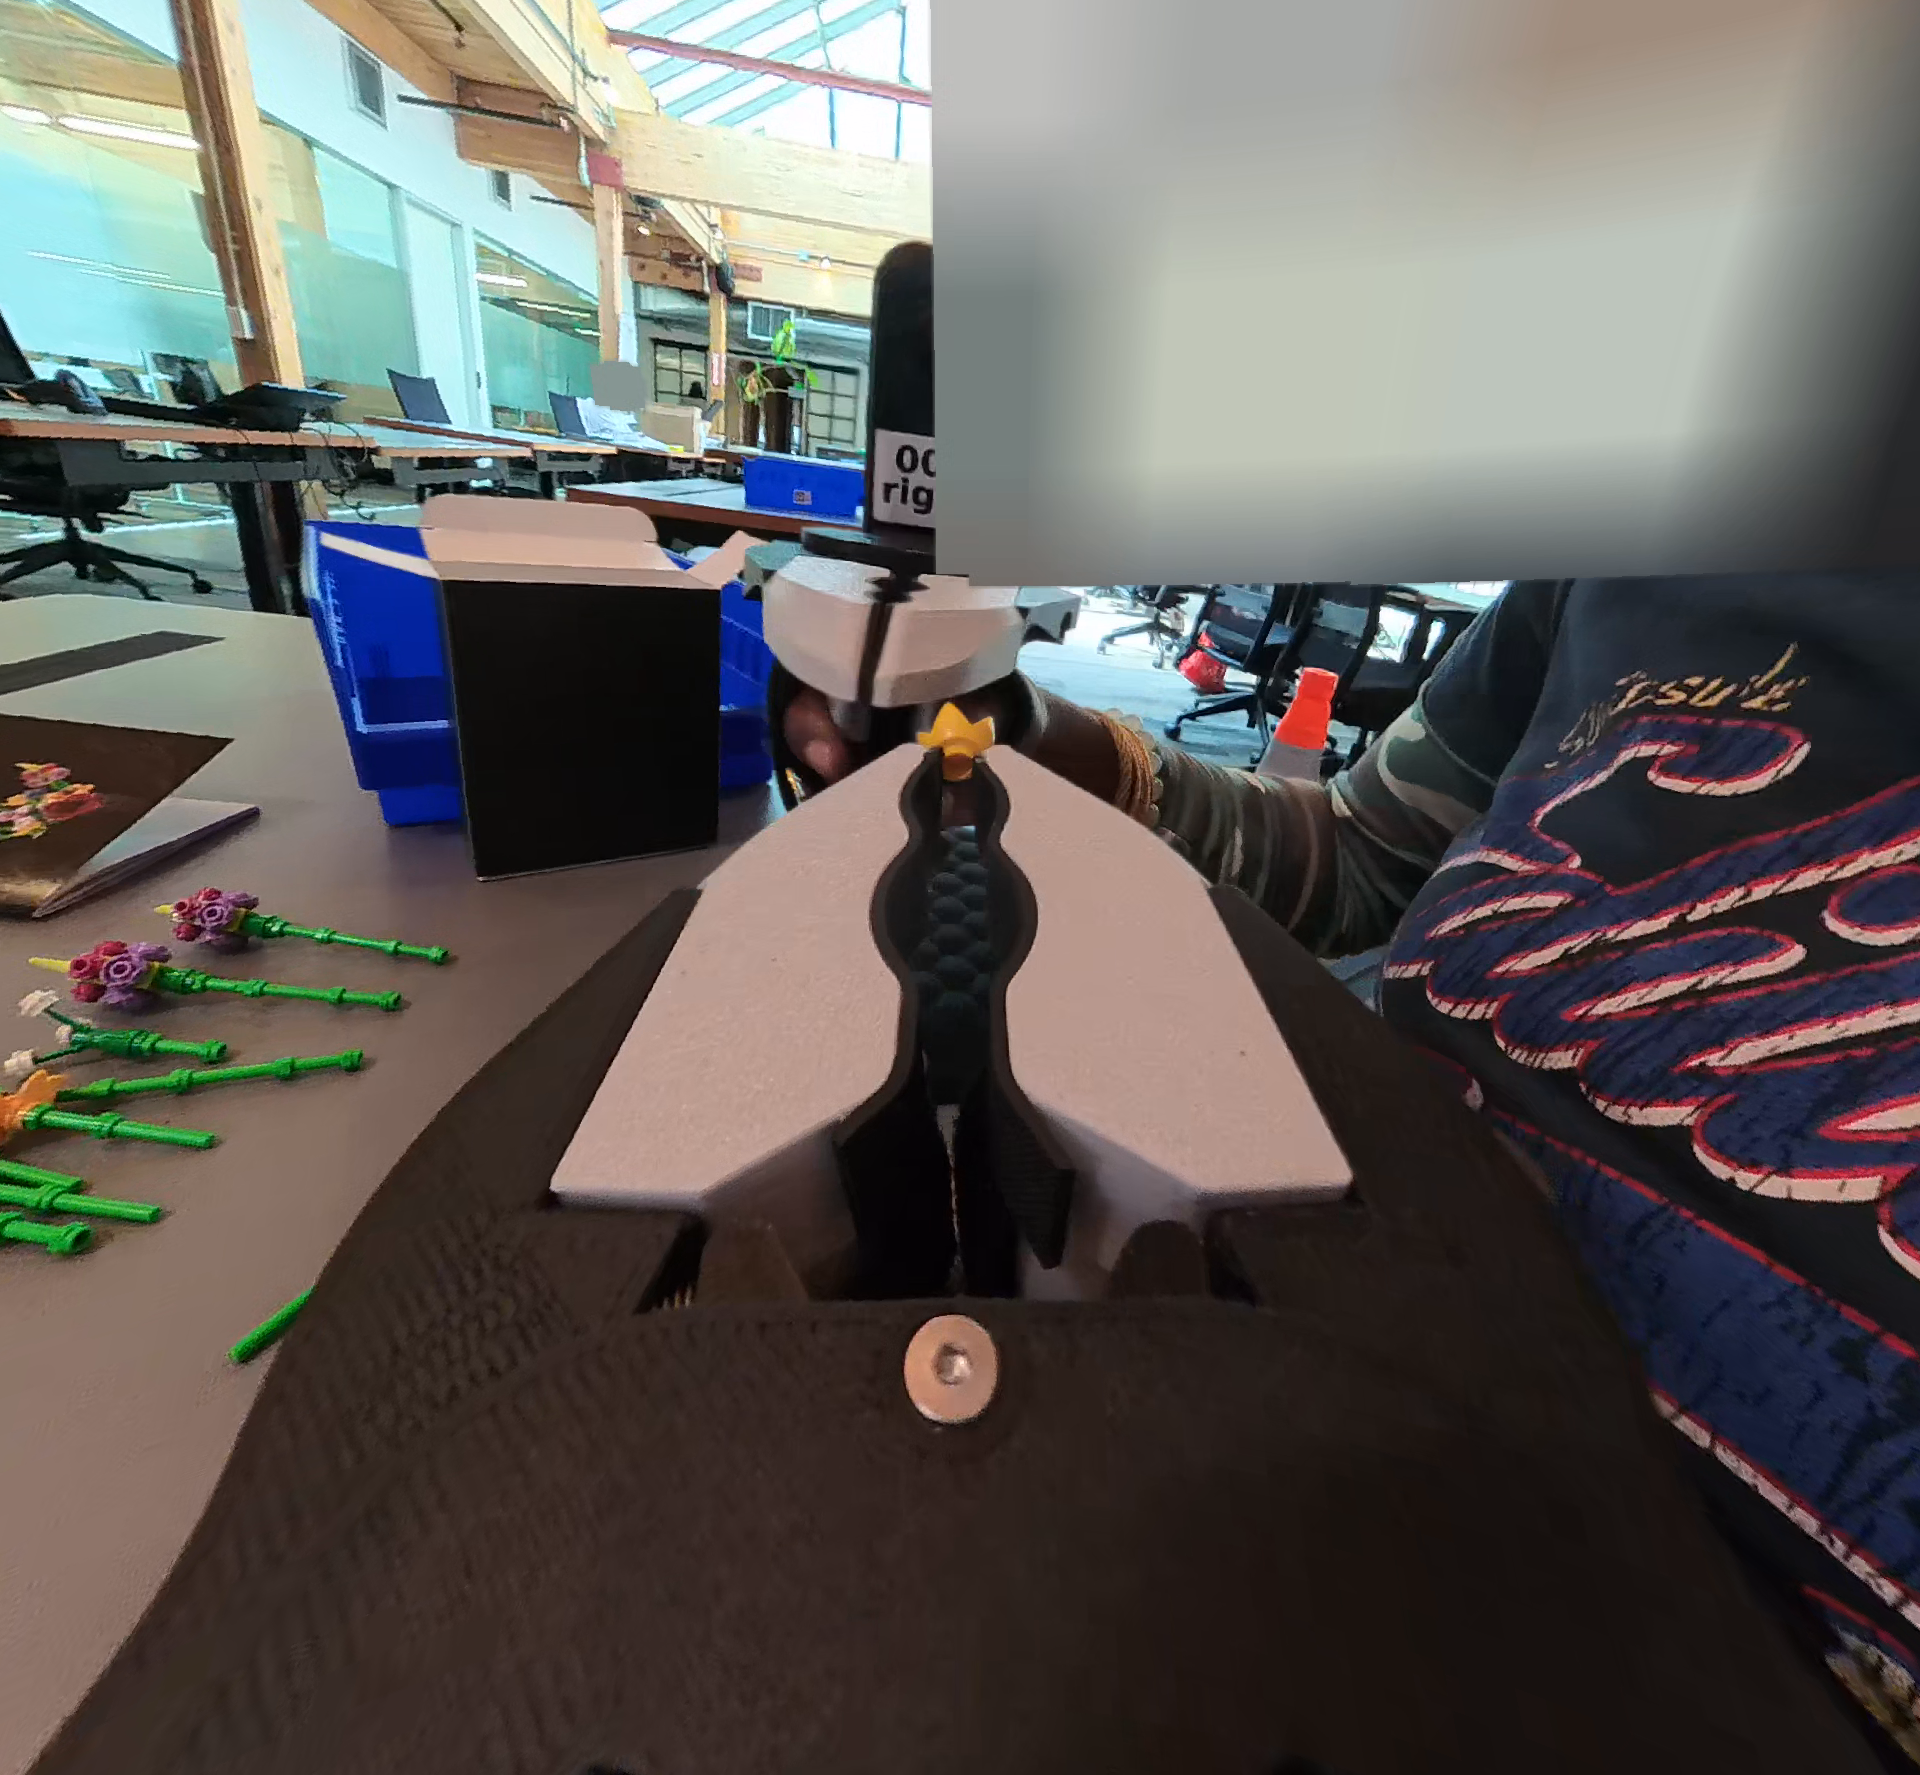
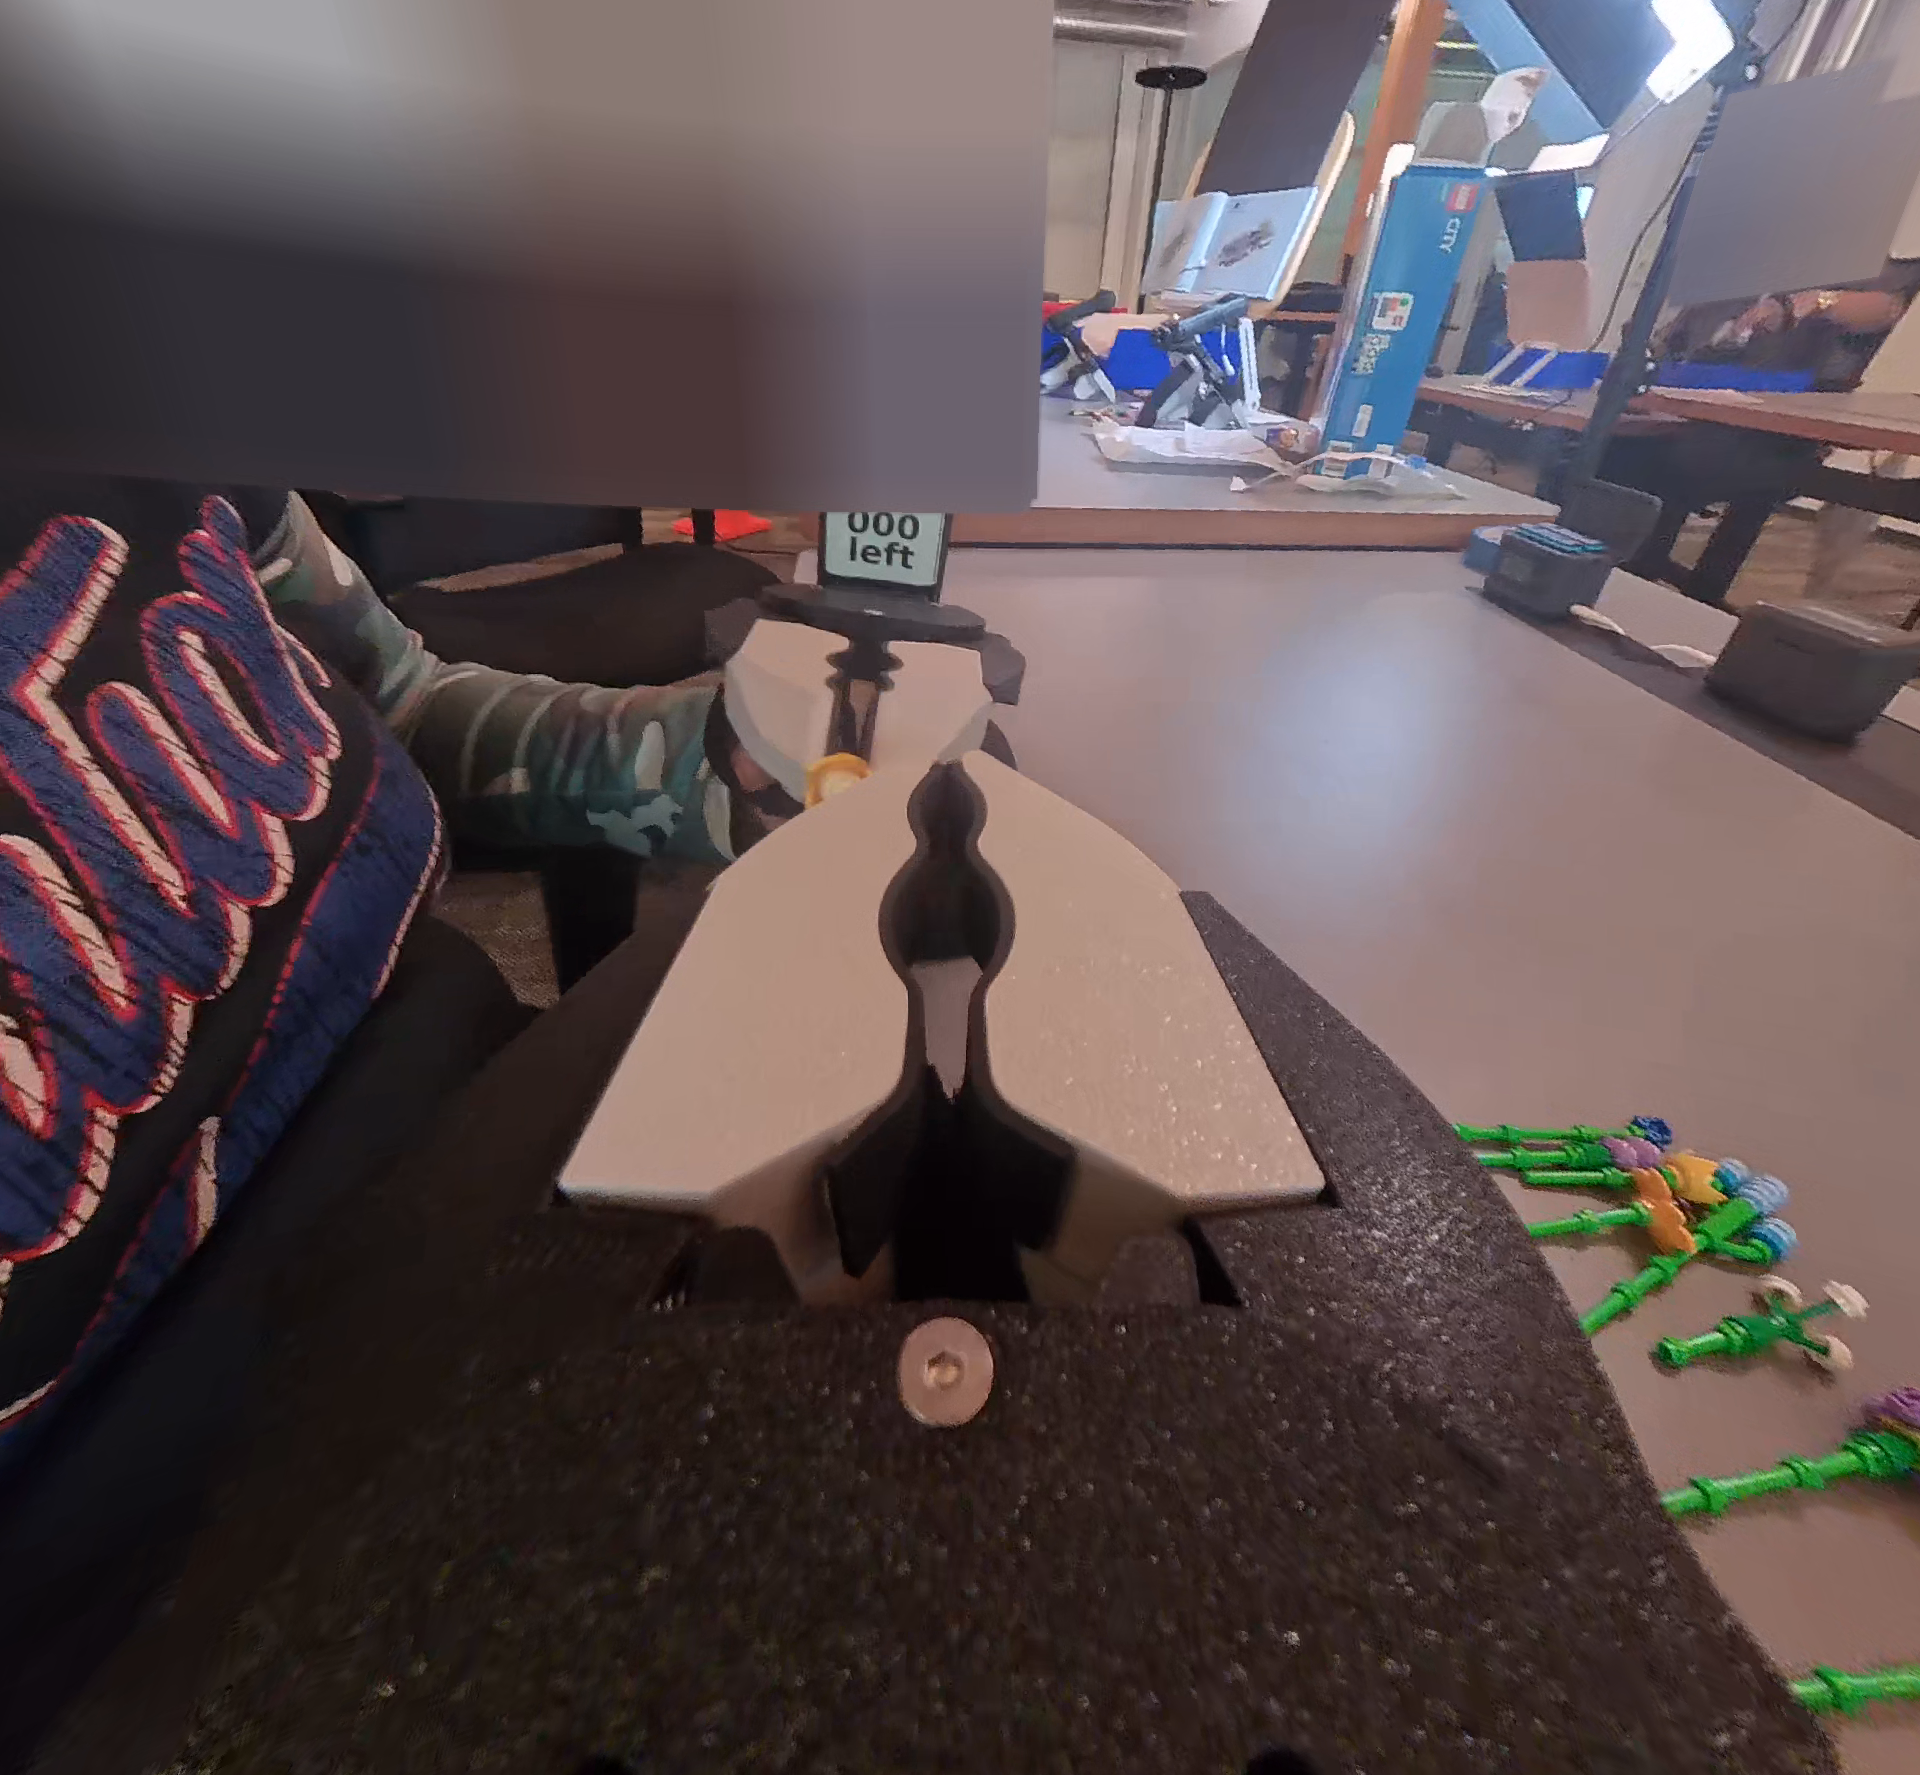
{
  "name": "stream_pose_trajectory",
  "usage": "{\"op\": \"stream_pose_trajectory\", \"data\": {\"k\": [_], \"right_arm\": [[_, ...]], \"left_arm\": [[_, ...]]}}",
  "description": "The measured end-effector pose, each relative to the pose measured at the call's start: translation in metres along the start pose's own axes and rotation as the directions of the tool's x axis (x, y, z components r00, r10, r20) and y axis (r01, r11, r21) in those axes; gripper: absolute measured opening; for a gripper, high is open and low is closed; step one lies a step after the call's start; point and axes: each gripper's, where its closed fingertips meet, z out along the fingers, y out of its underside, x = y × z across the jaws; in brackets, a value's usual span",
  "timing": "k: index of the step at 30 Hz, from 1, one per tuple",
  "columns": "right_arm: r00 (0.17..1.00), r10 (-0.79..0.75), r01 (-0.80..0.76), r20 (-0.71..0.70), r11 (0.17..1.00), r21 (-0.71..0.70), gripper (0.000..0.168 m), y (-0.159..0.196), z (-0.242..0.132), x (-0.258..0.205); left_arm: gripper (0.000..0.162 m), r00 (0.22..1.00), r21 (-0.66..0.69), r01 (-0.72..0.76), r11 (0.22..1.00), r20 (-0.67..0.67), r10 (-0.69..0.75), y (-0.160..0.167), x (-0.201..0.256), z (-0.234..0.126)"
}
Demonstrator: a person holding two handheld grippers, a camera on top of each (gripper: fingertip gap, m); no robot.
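My left gripper (image 1: 954, 771) is shut on a small yellow flower piece (image 1: 954, 731), which sticks out of its fingertips above the grey table (image 1: 125, 1413). My right gripper (image 2: 940, 775) is shut, and nothing shows between its fingers. It faces the left one tip to tip, with the yellow piece (image 2: 836, 776) just left of its tip. In the left wrist view the right gripper (image 1: 883, 686) sits right behind the piece. In the right wrist view the left gripper (image 2: 857, 738) is held by a hand in a camouflage sleeve. Toy flowers on green stems (image 1: 213, 917) lie on the table.
A black box with open white flaps (image 1: 582, 717) stands before a blue bin (image 1: 374, 665), with a dark booklet (image 1: 62, 811) at the left. More toy flowers (image 2: 1662, 1206) lie to the right. Dark grey cases (image 2: 1813, 665) sit at the far table edge. A person's torso is close by.
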Motion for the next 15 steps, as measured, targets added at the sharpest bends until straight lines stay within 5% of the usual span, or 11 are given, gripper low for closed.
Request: {"op": "stream_pose_trajectory", "data": {"k": [15], "right_arm": [[0.975,0.119,-0.121,0.189,0.993,-0.006,0.011,0.003,0.004,-0.018]], "left_arm": [[0.006,0.999,0.008,0.03,1.0,-0.03,-0.03,-0.002,0.0,-0.002]]}}
